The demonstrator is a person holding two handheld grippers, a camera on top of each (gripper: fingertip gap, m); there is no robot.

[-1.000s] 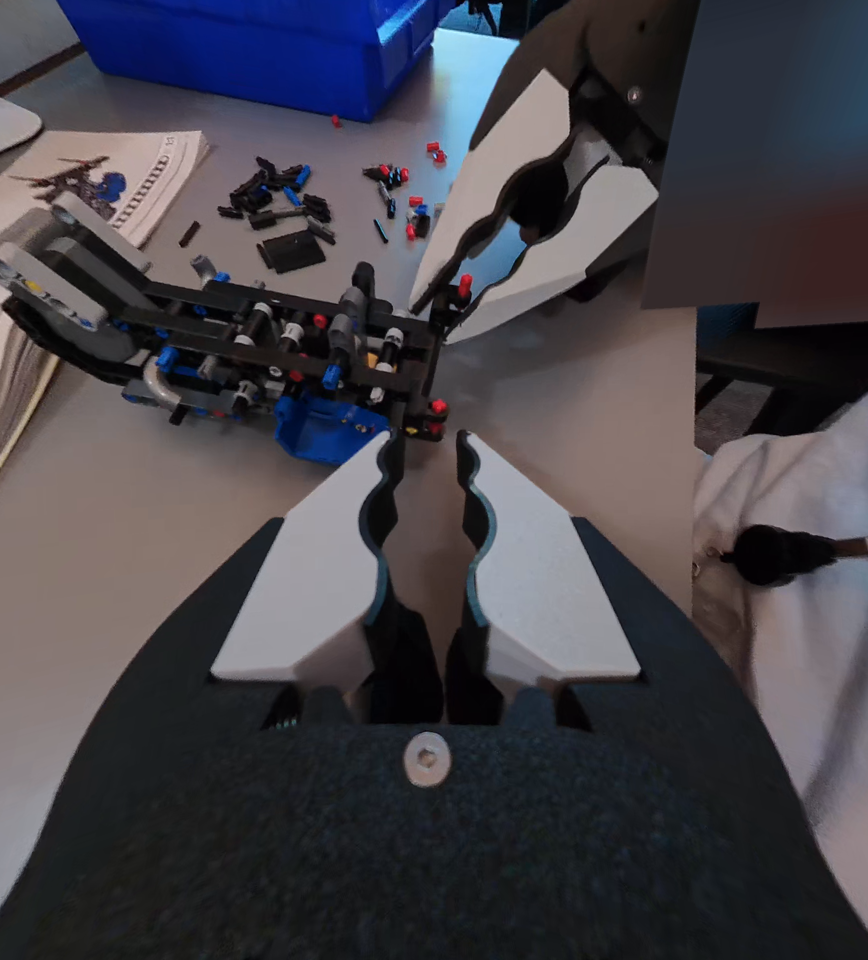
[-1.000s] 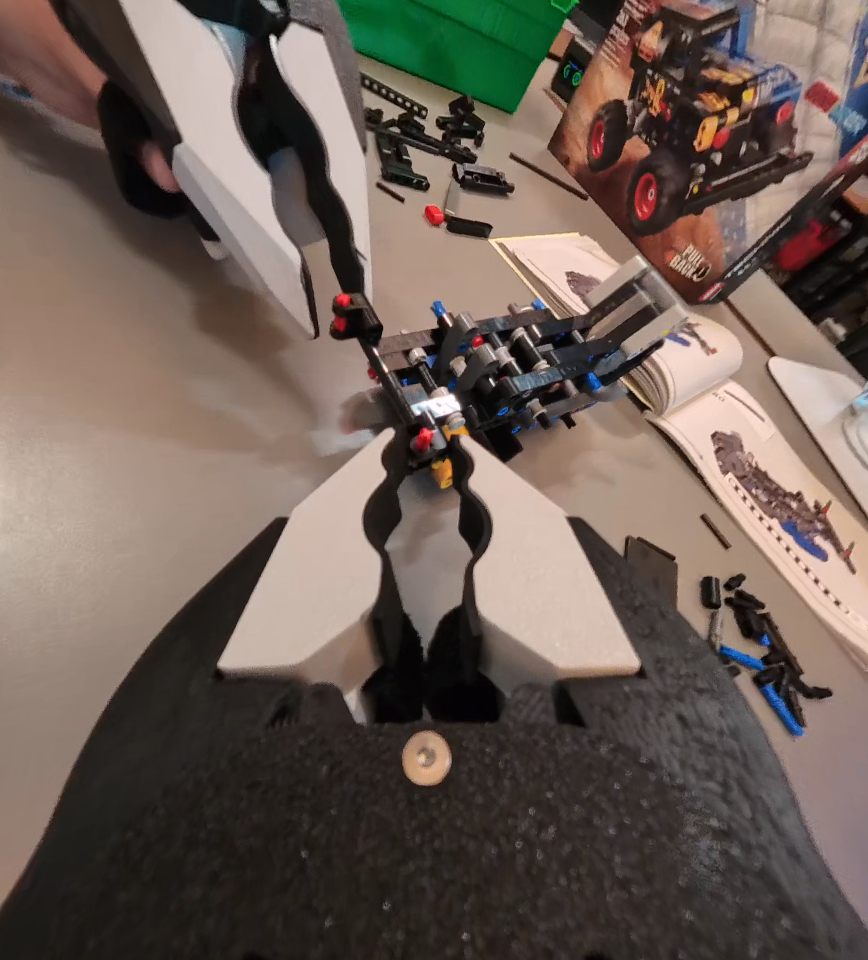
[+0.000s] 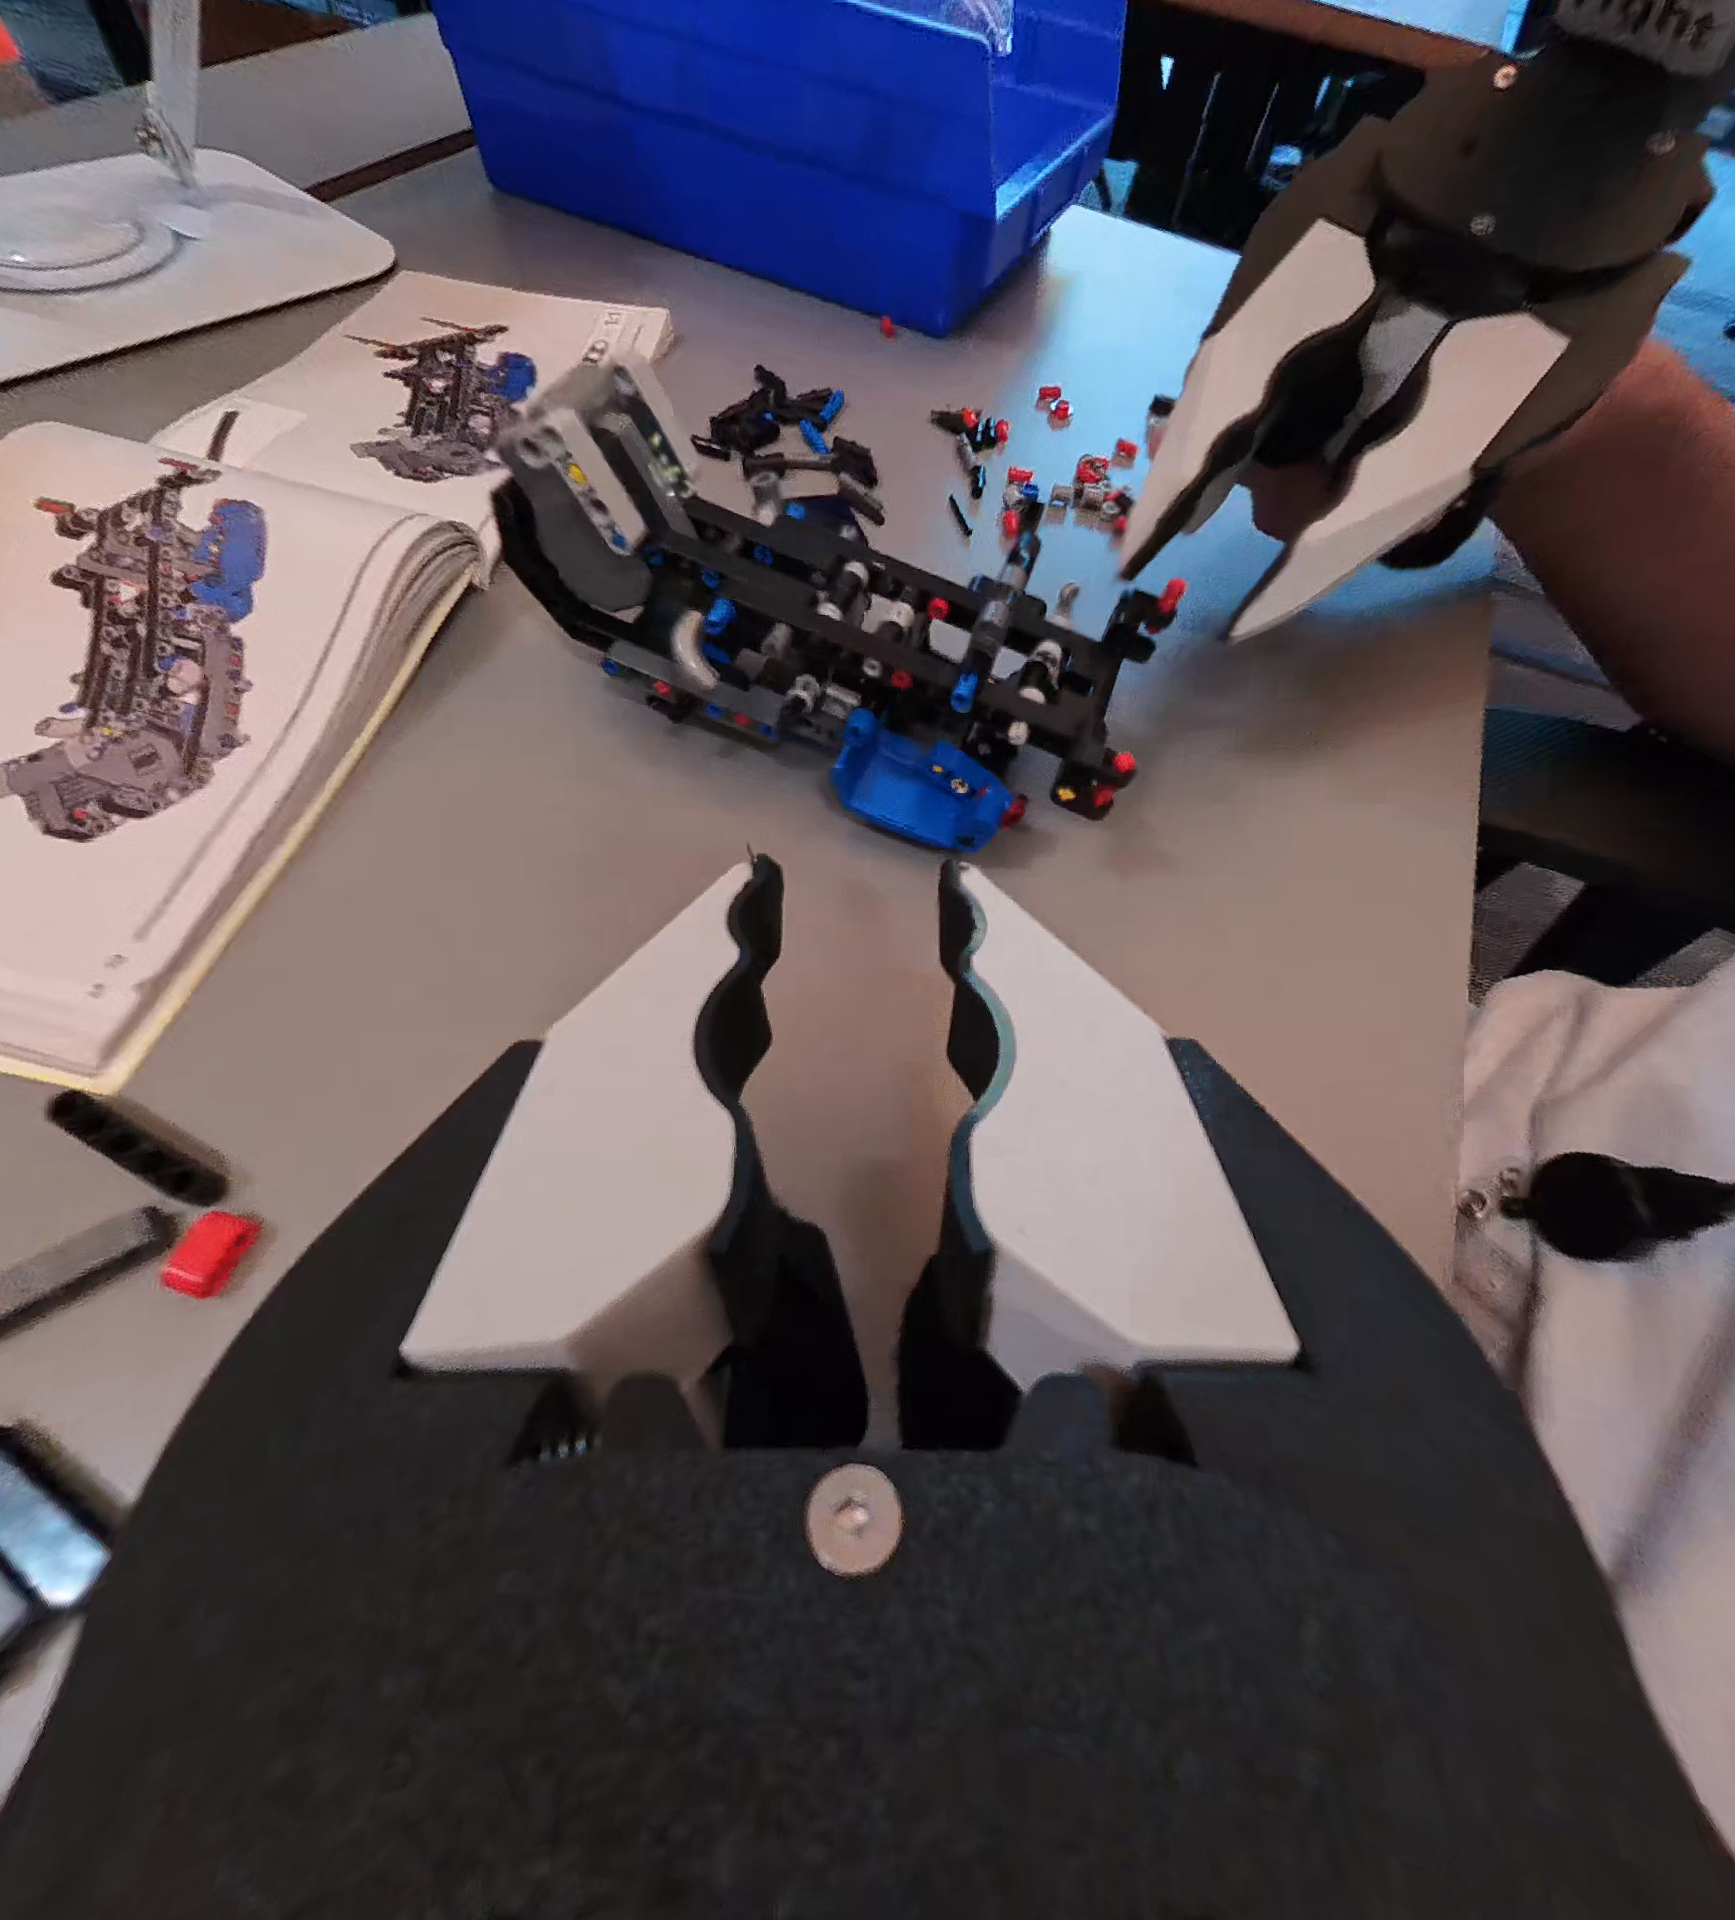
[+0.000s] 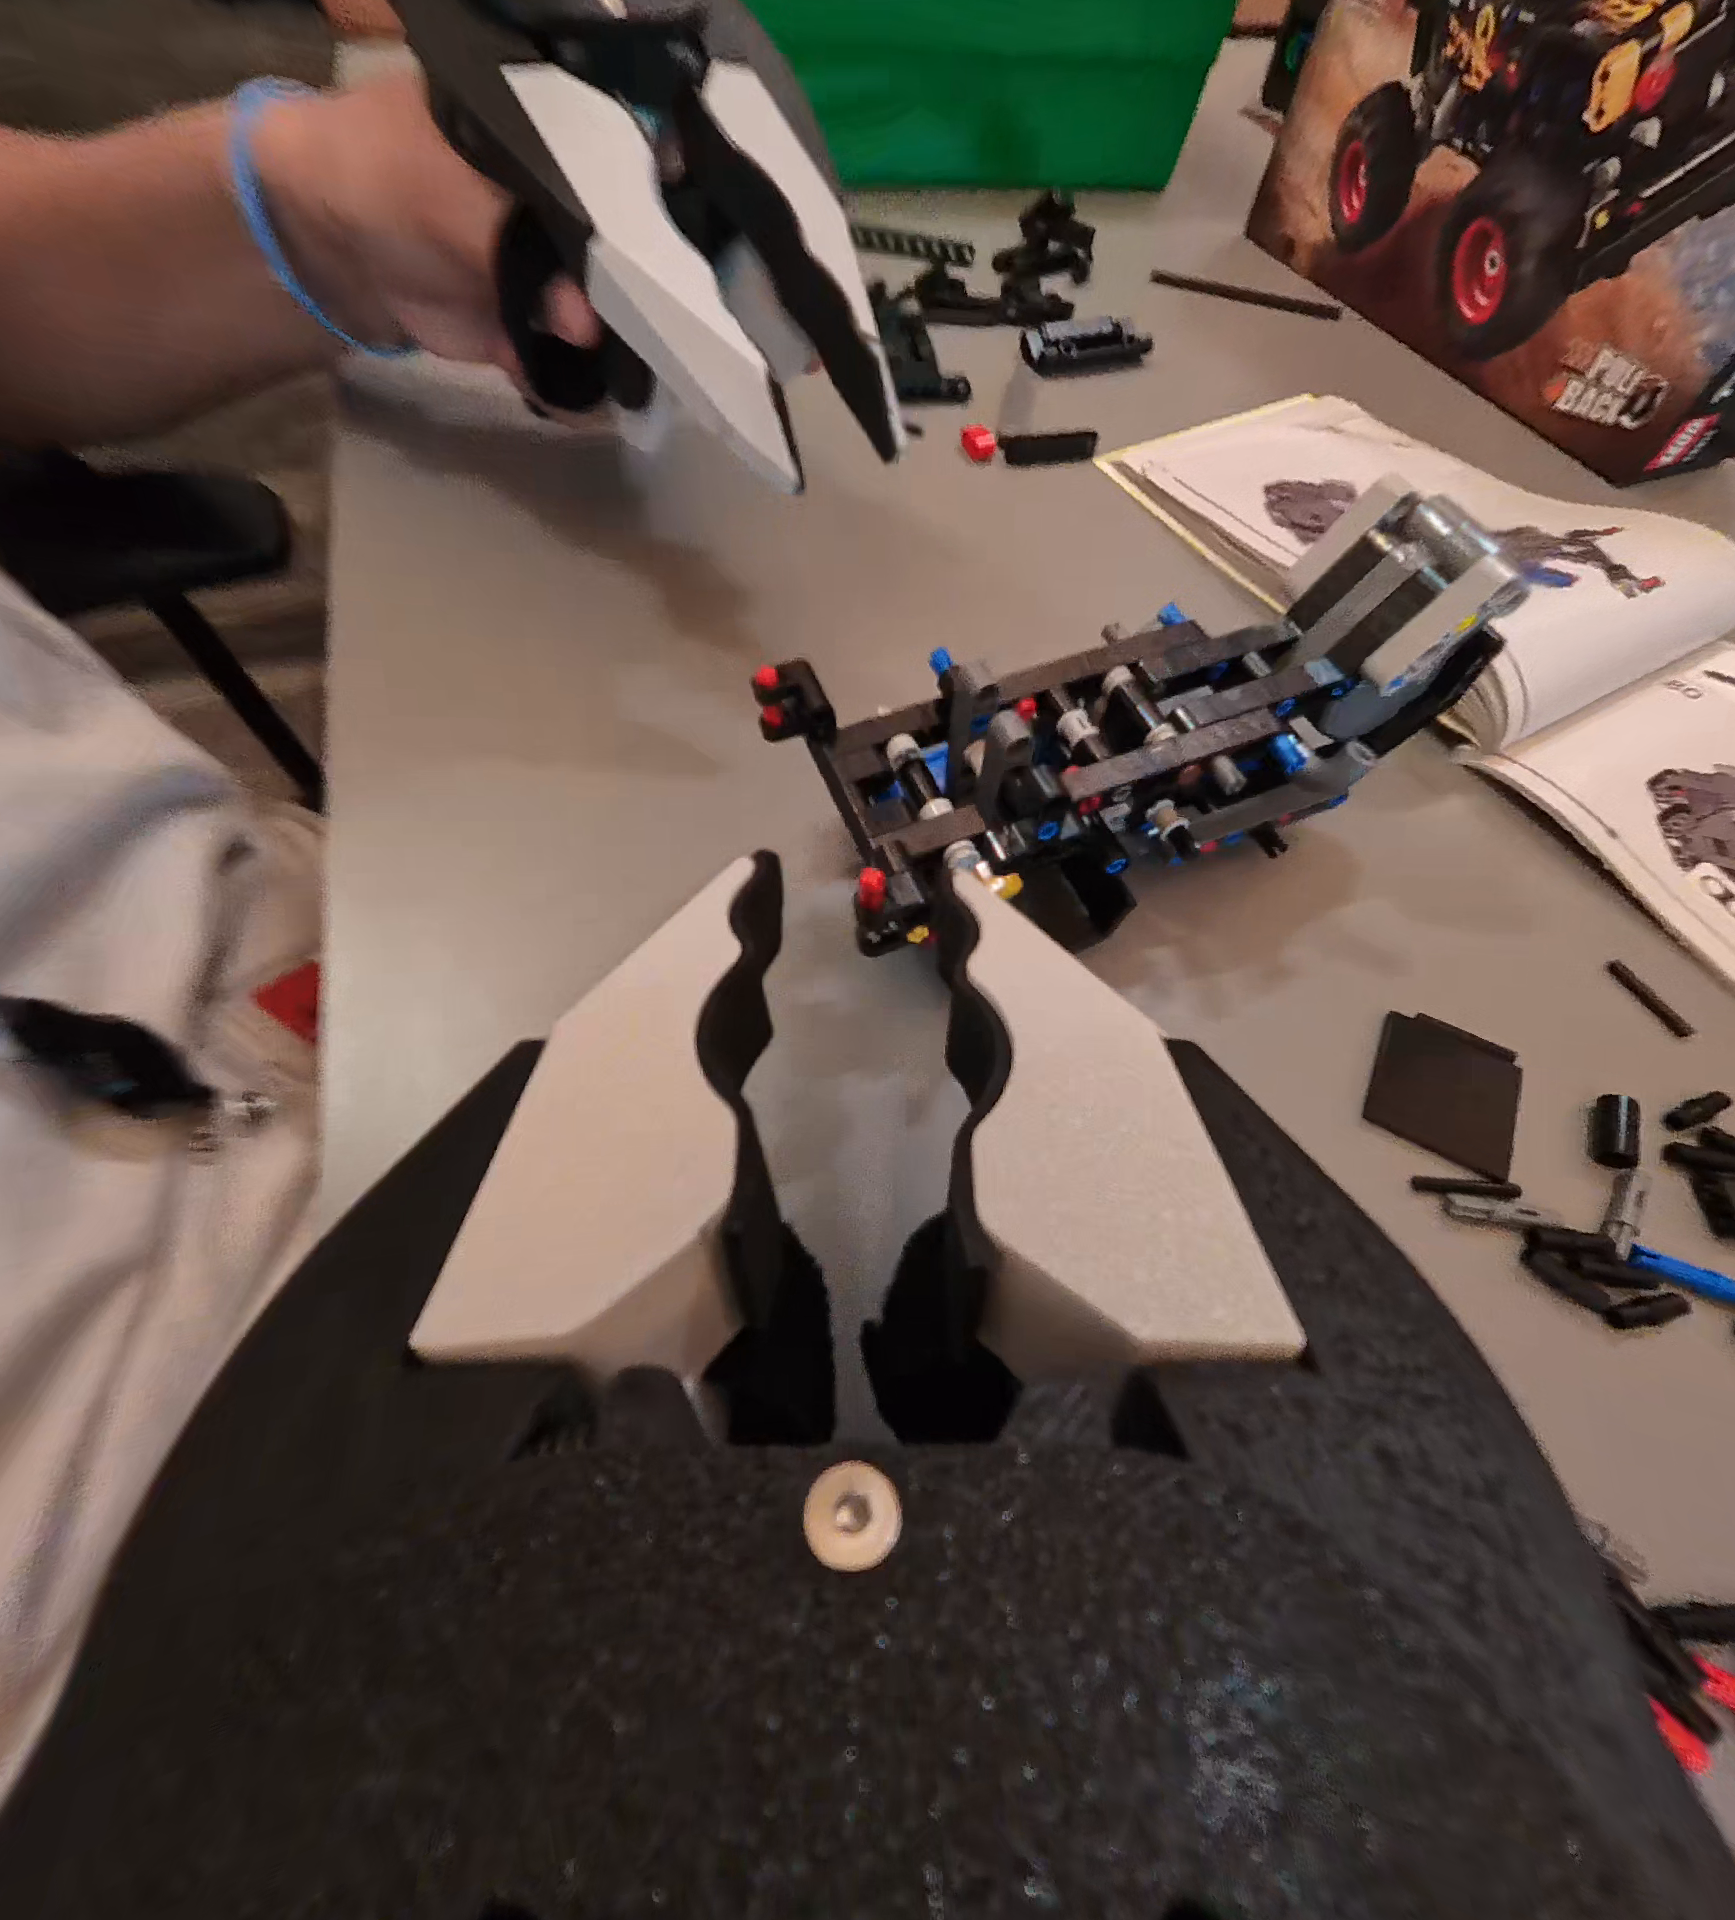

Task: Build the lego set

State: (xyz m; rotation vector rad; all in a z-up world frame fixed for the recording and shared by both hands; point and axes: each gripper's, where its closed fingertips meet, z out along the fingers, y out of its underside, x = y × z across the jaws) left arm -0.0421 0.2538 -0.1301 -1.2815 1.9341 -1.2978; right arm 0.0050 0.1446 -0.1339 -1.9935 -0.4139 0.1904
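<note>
The half-built lego chassis, black beams with blue, grey and red parts, lies on the grey table. It also shows in the right wrist view. My left gripper is open and empty, a short way in front of the chassis's blue part. My right gripper is open and empty, its tips close by the chassis end that carries red pins. In the left wrist view the right gripper hangs just right of that end. In the right wrist view the left gripper hovers above the table.
An open instruction booklet lies left of the chassis, and a blue bin stands behind it. Loose black, blue and red pieces lie between them. A green bin and the set's box stand at the back. More loose pieces lie right. The table edge is near. The gap from one gripper's tips to the other's is roughly 12 cm.
Both grippers have drawn back from the chassis end and opened wider. The chassis now lies free on the table.
</note>
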